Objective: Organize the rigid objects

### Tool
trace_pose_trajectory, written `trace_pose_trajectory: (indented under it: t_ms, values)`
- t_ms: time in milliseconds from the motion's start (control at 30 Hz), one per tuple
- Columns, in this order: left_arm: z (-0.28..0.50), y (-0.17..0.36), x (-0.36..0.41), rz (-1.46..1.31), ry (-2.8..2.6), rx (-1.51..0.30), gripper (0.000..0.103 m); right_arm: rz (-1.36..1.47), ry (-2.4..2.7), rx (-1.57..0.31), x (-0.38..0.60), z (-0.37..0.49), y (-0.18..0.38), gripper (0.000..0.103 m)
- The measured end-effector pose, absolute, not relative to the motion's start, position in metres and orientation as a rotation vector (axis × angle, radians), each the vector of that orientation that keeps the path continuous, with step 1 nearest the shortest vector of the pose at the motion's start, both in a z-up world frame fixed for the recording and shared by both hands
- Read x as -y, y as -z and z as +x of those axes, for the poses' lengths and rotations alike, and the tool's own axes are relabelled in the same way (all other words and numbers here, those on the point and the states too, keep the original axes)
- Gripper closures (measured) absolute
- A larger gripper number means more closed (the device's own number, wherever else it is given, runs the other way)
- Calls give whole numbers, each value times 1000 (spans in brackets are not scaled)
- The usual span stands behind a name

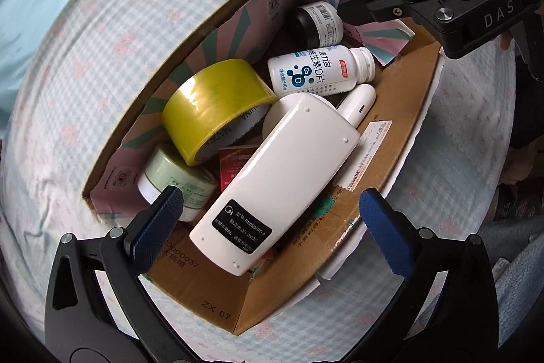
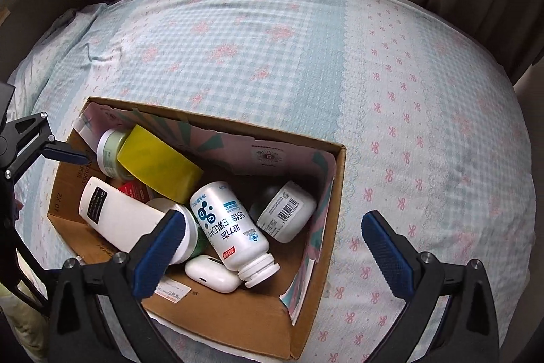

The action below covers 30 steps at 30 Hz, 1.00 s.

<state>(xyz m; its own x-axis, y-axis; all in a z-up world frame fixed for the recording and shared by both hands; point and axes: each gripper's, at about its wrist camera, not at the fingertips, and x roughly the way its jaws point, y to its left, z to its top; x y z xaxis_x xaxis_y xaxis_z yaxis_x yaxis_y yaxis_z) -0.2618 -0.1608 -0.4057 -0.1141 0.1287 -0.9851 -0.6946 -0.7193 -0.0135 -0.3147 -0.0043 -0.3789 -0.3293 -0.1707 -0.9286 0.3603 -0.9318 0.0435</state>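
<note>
Setting: cardboard box [image 2: 306, 312] on a blue checked bedspread [image 2: 408, 91], nothing loose on the cloth in either view.
Box contents: white remote control [image 1: 272, 182] face down on top, label end toward the left gripper; yellow tape roll [image 1: 217, 111] leaning against the patterned inner flap; pale green jar [image 1: 170, 179] under the tape; white vitamin bottle [image 2: 231, 227] on its side, uncapped neck toward the near wall; dark bottle with barcode label [image 2: 285, 210] in the far corner; white earbud case [image 2: 212, 273] beside the bottle neck; red packet [image 1: 234, 165] mostly buried.
Left gripper [image 1: 268, 220]: wide open, empty, over the label end of the remote, one pad near the green jar.
Right gripper [image 2: 272, 244]: wide open, empty, above the box corner with the vitamin bottle and earbud case between its pads.
Step in hand: probably late, everything visible already in the box; either tidying or about to take something out, cannot tell which.
Next move: if a pick, remote is the easiest, lying topmost; calls for a descent straddling its narrow width and a firm close, smooth casing likely slippery.
Risk: tape roll and bottles free to roll if nudged.
</note>
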Motion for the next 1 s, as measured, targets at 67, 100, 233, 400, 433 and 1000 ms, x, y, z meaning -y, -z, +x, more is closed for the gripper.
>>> trace_pose_trajectory:
  t_ms: [67,100,233,400,433,1000]
  values:
    - [-263,404,162,-1604,-1897,-617,0,1584,2311,-233,3,-312,376,0]
    - [-262,403,160,-1605,-1900,-613,0,1580,2313,-229,3,-310,374,0]
    - [-262,396,157,-1583,-1928,-615,0,1576,2317,-224,1,-302,369,0]
    - [-255,370,159,-1564,-1993,-580,0,1573,2320,-225,-1,-290,359,0]
    - [-254,364,159,-1566,-2011,-579,0,1567,2321,-227,-1,-287,355,0]
    - [-188,114,152,-1408,-2616,-25,0,1317,2564,-138,-66,-212,114,0]
